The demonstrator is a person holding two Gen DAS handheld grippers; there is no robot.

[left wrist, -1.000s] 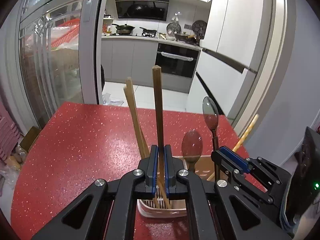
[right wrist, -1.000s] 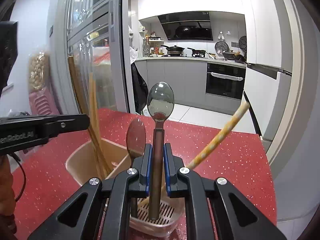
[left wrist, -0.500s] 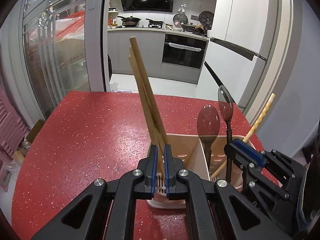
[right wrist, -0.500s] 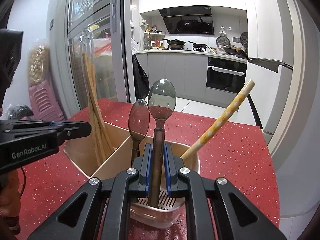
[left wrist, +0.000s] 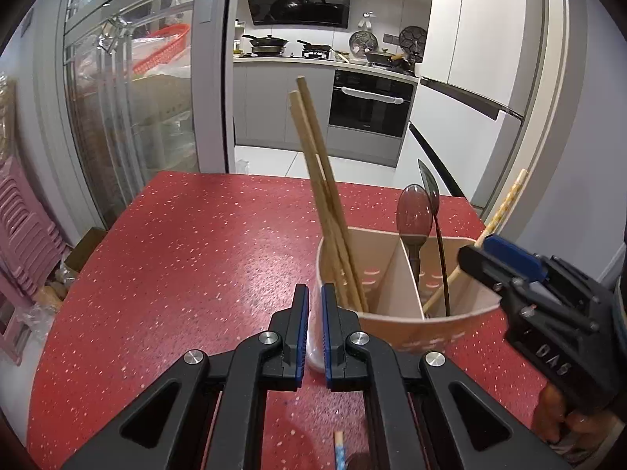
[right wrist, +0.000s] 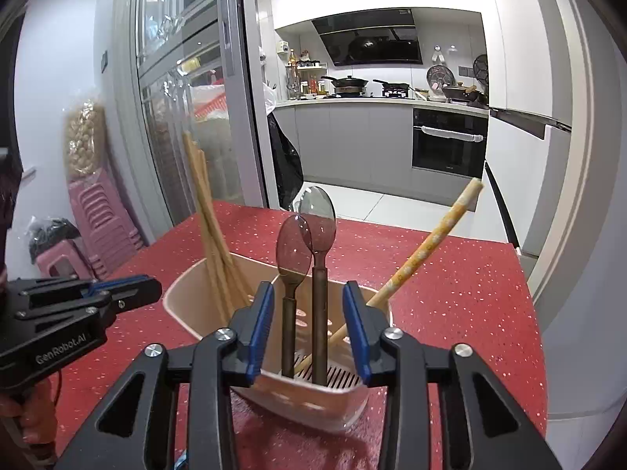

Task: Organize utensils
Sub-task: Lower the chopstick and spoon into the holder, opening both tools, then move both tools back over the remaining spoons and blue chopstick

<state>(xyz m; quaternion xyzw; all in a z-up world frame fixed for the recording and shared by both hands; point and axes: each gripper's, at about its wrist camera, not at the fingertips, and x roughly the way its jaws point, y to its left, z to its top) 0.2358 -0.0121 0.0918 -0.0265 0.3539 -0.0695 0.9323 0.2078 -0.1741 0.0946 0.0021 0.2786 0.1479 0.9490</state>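
Observation:
A beige divided utensil holder [left wrist: 395, 274] [right wrist: 188, 293] stands on the red speckled table [left wrist: 196, 254]. Two wooden chopsticks [left wrist: 325, 203] [right wrist: 207, 219] lean in its left compartment. Two dark spoons [left wrist: 415, 215] [right wrist: 317, 227] and a yellow patterned chopstick [left wrist: 501, 211] [right wrist: 427, 246] stand in the right compartment. My left gripper [left wrist: 315, 325] is nearly closed and empty, just in front of the holder's left rim. My right gripper [right wrist: 309, 333] is open and empty, its jaws either side of the spoon handles.
A blue patterned stick end [left wrist: 339, 446] lies on the table below my left gripper. The table's far edge meets a kitchen doorway. Pink stools [right wrist: 98, 223] and a glass cabinet [left wrist: 129, 117] stand to the left.
My left gripper let go of the wooden chopstick, which now leans in the holder, and drew back. My right gripper opened and released the spoon, which stands in the right compartment.

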